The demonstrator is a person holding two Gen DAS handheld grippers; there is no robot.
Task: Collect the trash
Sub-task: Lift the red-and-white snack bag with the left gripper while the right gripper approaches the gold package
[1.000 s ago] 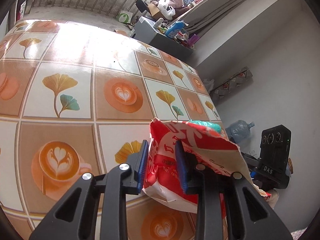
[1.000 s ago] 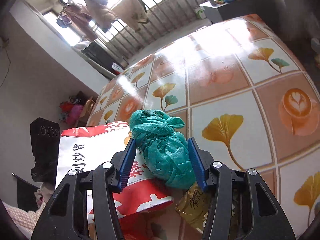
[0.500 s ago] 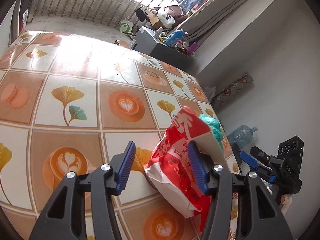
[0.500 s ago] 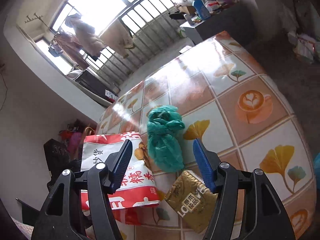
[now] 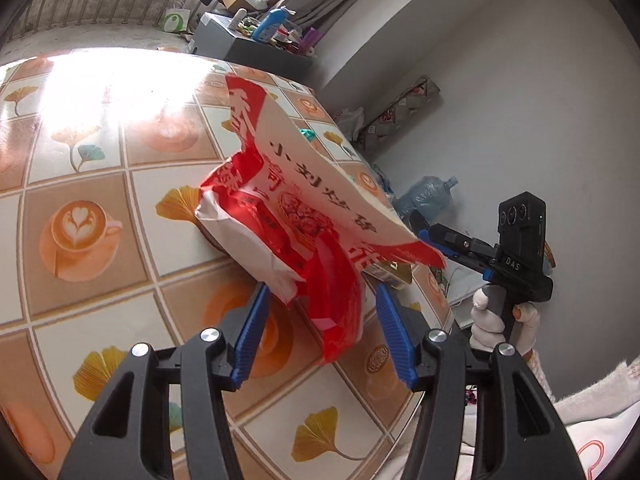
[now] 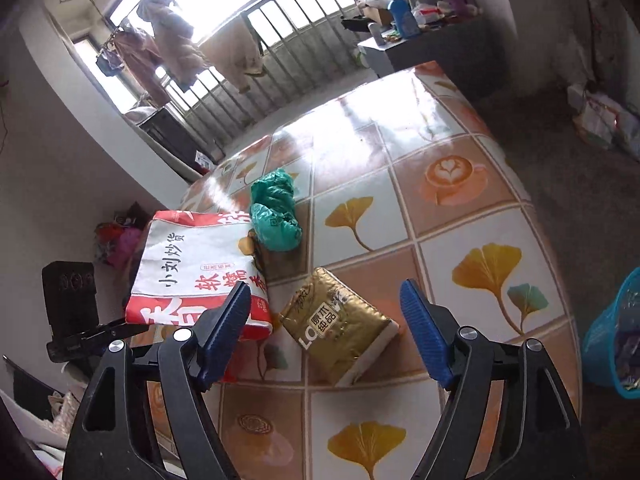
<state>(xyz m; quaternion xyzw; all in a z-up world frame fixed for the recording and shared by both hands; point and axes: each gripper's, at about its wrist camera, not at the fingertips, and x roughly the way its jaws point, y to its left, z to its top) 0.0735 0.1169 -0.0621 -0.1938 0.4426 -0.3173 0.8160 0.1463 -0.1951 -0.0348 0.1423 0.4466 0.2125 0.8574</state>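
Observation:
A red and white snack bag (image 5: pixel 304 216) stands crumpled on the patterned tablecloth (image 5: pixel 100 184); it also shows in the right wrist view (image 6: pixel 192 268). My left gripper (image 5: pixel 324 340) is open, its jaws on either side of the bag's lower red end, apart from it. A crumpled green plastic bag (image 6: pixel 276 212) lies beside the snack bag. A gold tissue packet (image 6: pixel 340 324) lies in front of my right gripper (image 6: pixel 326 332), which is open and empty above the table. The right gripper also shows in the left wrist view (image 5: pixel 460 246).
A blue waste basket (image 6: pixel 612 340) stands on the floor off the table's right edge. A water jug (image 5: pixel 428 194) and clutter lie on the floor past the far side. A cluttered cabinet (image 6: pixel 420 40) stands by the barred window.
My left gripper let go of the snack bag and drew back from it. My right gripper released the green bag, opened wide and pulled back and up.

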